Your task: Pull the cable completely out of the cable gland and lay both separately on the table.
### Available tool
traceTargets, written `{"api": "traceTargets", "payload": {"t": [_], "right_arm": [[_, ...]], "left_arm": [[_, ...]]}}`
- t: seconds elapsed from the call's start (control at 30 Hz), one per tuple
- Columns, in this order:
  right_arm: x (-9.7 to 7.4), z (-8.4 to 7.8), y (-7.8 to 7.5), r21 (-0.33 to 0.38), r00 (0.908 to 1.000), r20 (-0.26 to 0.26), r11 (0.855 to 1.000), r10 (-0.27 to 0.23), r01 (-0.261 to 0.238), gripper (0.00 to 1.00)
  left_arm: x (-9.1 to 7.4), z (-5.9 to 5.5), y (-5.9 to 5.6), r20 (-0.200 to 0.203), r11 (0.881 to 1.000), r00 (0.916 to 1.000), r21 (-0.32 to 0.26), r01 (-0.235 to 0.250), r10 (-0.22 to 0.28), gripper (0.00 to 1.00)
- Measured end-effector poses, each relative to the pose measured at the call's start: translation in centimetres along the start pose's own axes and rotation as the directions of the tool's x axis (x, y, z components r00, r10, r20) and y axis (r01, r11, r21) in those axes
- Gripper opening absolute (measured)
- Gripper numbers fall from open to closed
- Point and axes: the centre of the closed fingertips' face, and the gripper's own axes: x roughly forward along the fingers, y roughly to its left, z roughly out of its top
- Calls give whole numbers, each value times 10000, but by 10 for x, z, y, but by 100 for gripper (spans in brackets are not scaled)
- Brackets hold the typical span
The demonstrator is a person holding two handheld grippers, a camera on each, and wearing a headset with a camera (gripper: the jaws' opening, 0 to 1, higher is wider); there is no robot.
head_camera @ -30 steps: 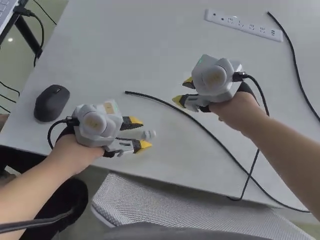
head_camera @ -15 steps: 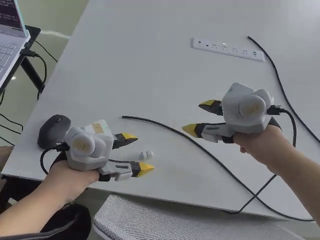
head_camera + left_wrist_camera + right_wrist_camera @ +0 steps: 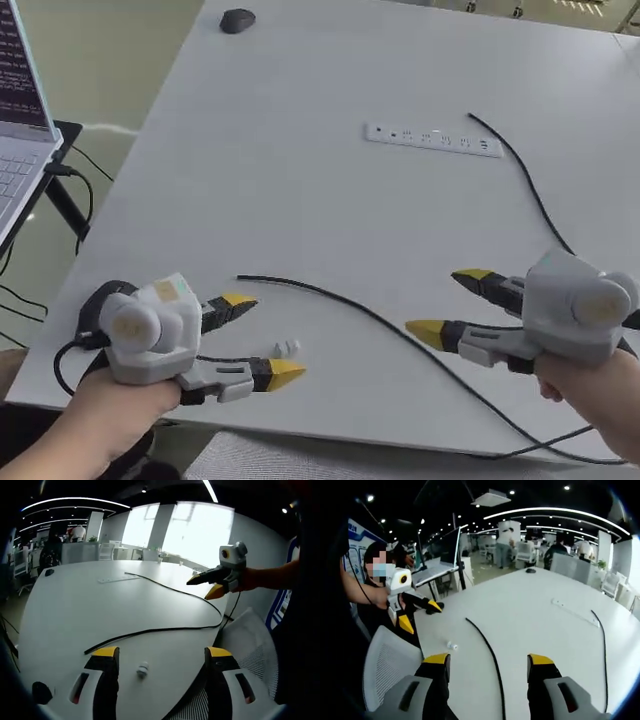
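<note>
Both pieces are down on the desk (image 3: 300, 180), and neither is held. The left hand-held gripper (image 3: 262, 337) hovers low at the near edge, jaws spread wide with nothing between them. The right hand-held gripper (image 3: 447, 302) hangs over the other side, jaws just as wide apart and likewise empty.

Now the cable gland (image 3: 286, 347): a small white piece lying just ahead of the left hand-held gripper. In the left gripper view it sits right in the gap between the two yellow tips. That makes the left hand by far the nearer one, and the right is well apart from it. The gland is too small here to call which way its axis runs.

The cable (image 3: 350, 310) lies beside it without touching, a strip of bare desk between the two. Its free end sits close to the farther jaw tip of the left hand-held gripper and points away to the person's left. From there the long axis runs diagonally, rightward and back toward the person, passing beneath the right hand-held gripper and on toward the near right edge.

So the right hand is over the cable's run, while the left is by its end and by the gland. By my reading the pull is done: cable out, gland alone, each lying on its own. What's left is drawing both hands back without brushing either.
</note>
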Motion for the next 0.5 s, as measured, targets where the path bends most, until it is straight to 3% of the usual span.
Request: {"api": "traceTargets", "payload": {"t": [0.17, 0.37, 0.5], "right_arm": [[-18, -14, 0, 335, 9999, 135, 9994, -83, 79, 67], [-31, -20, 8, 613, 9989, 461, 9981, 7, -36, 76], [-33, -36, 12, 629, 9999, 167, 9980, -35, 24, 80]], "left_arm": [[-6, 2, -1, 16, 9999, 9999, -30, -158, 158, 71], [-12, 3, 0, -36, 9992, 9992, 33, -409, 409, 77], [-13, -6, 1, -372, 9992, 9986, -62, -383, 381, 82]]}}
